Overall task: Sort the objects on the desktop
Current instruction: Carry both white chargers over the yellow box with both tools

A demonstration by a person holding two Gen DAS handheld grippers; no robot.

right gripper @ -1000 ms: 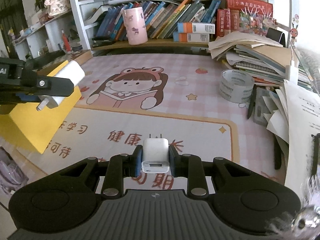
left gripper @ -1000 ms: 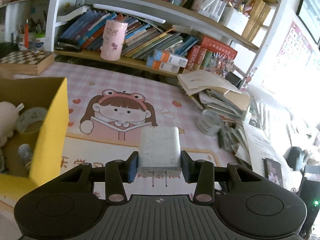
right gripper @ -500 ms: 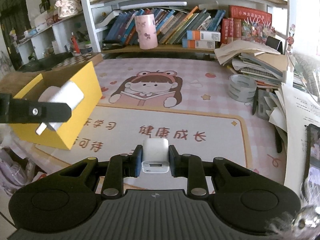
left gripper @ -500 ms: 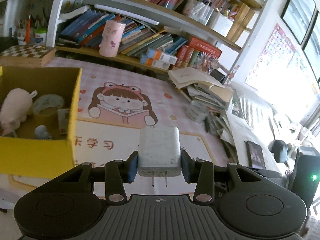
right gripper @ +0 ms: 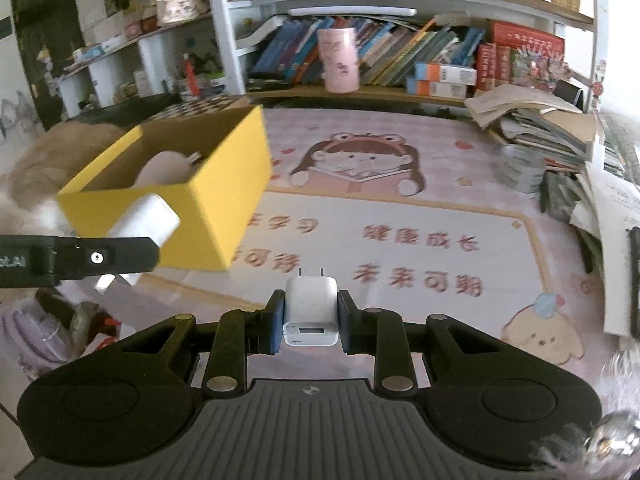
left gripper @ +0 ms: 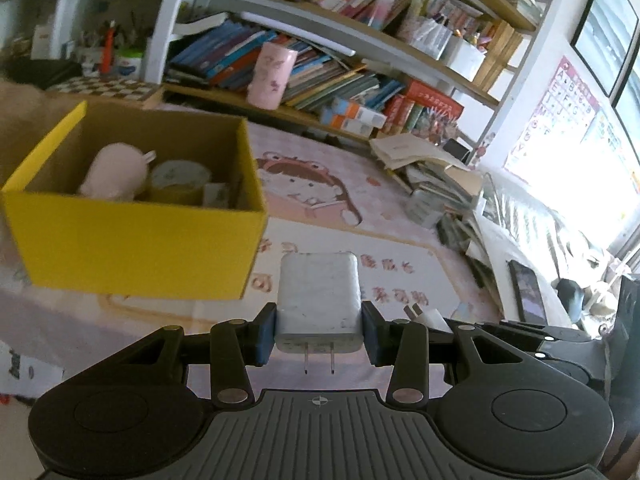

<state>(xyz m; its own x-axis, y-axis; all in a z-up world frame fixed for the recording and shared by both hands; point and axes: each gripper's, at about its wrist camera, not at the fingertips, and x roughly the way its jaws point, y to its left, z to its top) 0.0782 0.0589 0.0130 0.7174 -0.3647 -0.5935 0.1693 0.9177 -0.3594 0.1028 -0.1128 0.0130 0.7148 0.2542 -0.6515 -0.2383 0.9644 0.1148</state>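
The left gripper [left gripper: 319, 334] is clamped on a large charger [left gripper: 318, 298], pads on its two flat sides, prongs pointing back toward the camera; the right gripper [right gripper: 308, 322] is closed tight on a small charger [right gripper: 309, 306], prongs forward, port facing the camera. Both chargers hang in the air off the near edge of the desk mat [right gripper: 400, 216], with the yellow box [left gripper: 132, 240] toward the mat's left edge, near the large charger. Both look like light, rigid plastic blocks with smooth, rather slippery shells, so a squeeze across the broad parallel faces, as now, should hold best; the prongs are the part to keep clear of the box wall, and a drop into the box should do them no harm. The left view looks down into the box and shows a pink plush toy [left gripper: 114, 174] and a tape roll [left gripper: 180, 178] already inside, with free floor nearer the front wall. The right view hides most of that interior but shows the large charger [right gripper: 142, 220] from the side, level with the box's near corner and not yet over the opening.
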